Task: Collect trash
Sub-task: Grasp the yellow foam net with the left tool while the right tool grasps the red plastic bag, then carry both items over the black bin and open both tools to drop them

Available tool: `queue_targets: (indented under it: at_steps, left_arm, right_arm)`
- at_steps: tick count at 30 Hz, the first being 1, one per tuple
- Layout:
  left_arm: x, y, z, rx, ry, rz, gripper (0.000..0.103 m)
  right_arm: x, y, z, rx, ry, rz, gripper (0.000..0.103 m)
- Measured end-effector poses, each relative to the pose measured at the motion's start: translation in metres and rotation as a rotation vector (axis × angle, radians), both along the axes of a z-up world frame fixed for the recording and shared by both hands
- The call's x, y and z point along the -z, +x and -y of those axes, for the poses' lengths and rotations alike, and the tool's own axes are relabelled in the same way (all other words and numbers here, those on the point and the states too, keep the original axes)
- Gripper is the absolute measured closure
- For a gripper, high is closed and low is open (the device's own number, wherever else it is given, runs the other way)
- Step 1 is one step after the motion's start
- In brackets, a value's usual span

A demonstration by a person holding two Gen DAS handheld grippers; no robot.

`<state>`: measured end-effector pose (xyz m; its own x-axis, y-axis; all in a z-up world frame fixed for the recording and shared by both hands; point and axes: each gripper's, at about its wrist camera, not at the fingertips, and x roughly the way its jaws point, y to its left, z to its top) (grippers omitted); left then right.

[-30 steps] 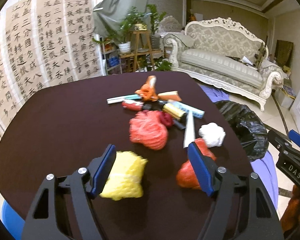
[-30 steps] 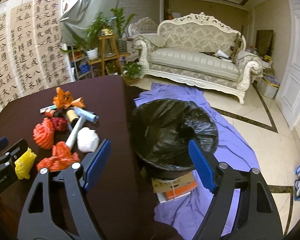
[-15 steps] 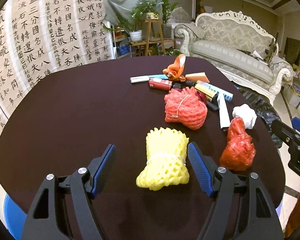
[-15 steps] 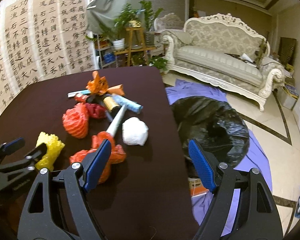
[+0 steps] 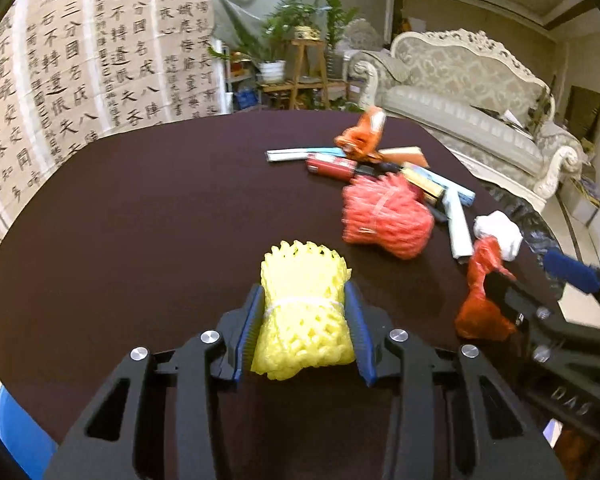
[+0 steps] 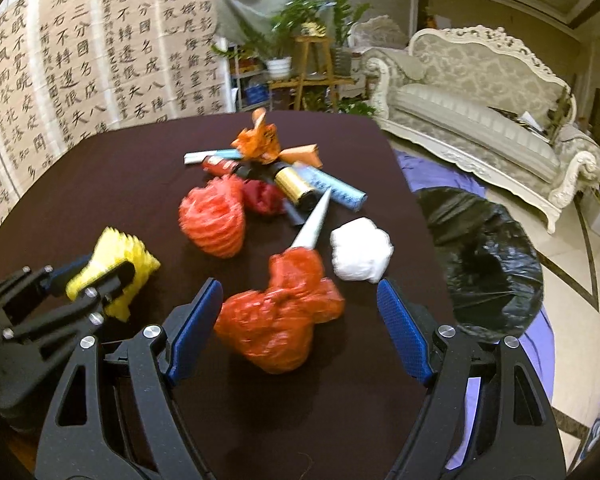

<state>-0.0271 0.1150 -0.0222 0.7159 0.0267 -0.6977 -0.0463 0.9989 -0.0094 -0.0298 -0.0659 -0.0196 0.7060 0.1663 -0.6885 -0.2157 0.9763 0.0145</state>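
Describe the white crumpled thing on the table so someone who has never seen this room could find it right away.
Start at the dark round table and go to its edge nearest the black trash bag. The white wad lies there, just beyond the red plastic bag between the right gripper's open jaws. It is the only white, ball-shaped piece in the litter.

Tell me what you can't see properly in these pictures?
- Left wrist view: black bin bag mostly hidden behind the dark table edge.
- Right wrist view: crumpled red plastic bag blurred, contents unknowable.
- Both views: small labels on the tubes too tiny to read.
- Bin interior: too dark to see.
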Motion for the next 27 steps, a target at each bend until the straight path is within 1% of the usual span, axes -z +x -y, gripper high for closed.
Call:
queue_targets:
  at_steps: [2, 6, 8, 10, 16, 19, 24, 27]
  left_arm:
    - [-0.002, 0.0, -0.007, -0.019, 0.004, 0.011, 0.062]
    - [-0.003, 0.002, -0.017, -0.038, -0.013, 0.024, 0.063]
    - [-0.003, 0.003, -0.018, -0.038, -0.021, 0.024, 0.063]
    - [-0.003, 0.003, -0.018, -0.036, -0.031, 0.024, 0.063]
    - [-0.004, 0.0, -0.014, -0.026, -0.049, 0.034, 0.063]
    - [-0.01, -0.002, -0.01, -0.017, -0.056, 0.052, 0.063]
    - [-0.022, -0.002, 0.007, 0.017, -0.072, 0.091, 0.063]
    - [-0.031, 0.003, 0.028, 0.064, -0.077, 0.114, 0.063]
  right_arm:
    - [0.004, 0.003, -0.004, 0.0, -0.003, -0.015, 0.025]
    - [0.009, 0.005, -0.004, -0.009, 0.017, -0.041, 0.026]
    - [0.01, 0.004, -0.005, -0.03, 0.038, -0.048, 0.037]
    - [0.011, 0.003, -0.005, -0.063, 0.083, -0.066, 0.057]
    - [0.003, -0.009, -0.01, -0.094, 0.062, -0.039, 0.064]
    - [-0.008, -0.015, -0.003, -0.095, 0.067, -0.003, 0.064]
    - [-0.031, -0.021, 0.024, -0.031, 0.046, 0.104, 0.064]
    - [-0.04, -0.017, 0.047, 0.024, 0.045, 0.139, 0.064]
